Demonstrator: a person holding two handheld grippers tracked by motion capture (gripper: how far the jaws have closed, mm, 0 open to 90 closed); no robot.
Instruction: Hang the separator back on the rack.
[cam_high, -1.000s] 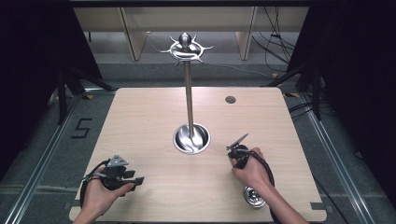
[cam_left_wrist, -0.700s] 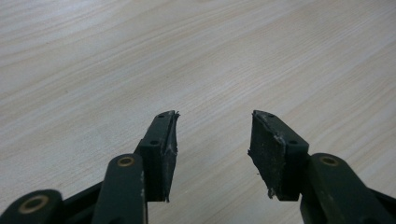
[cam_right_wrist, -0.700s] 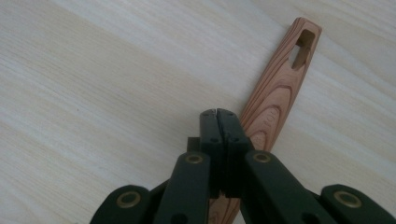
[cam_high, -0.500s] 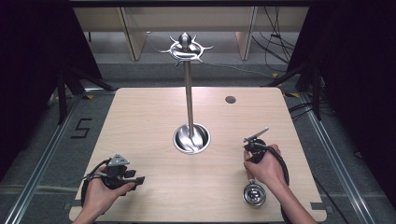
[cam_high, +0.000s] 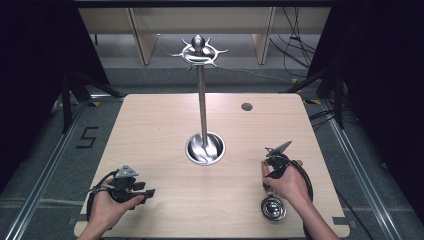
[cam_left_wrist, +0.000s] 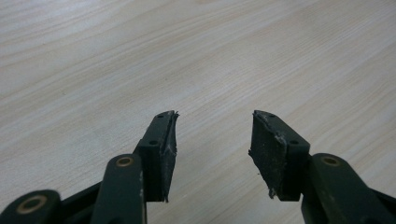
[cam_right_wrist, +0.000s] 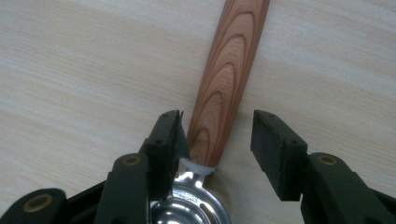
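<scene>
Right gripper (cam_right_wrist: 215, 140): jaws have just been opening, now wide, astride the ladle's wooden handle (cam_right_wrist: 229, 79), one pad at its side.
Ladle (cam_high: 274, 207): flat on table (cam_high: 150, 130), near right front edge.
Left gripper (cam_left_wrist: 214, 140): jaws wide, empty, over bare wood.
Stand (cam_high: 202, 100): table centre, upright.

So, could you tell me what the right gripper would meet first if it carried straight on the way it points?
Probably the brown wooden handle of the shiny metal ladle, already between its open fingers; beyond lies bare table.
</scene>
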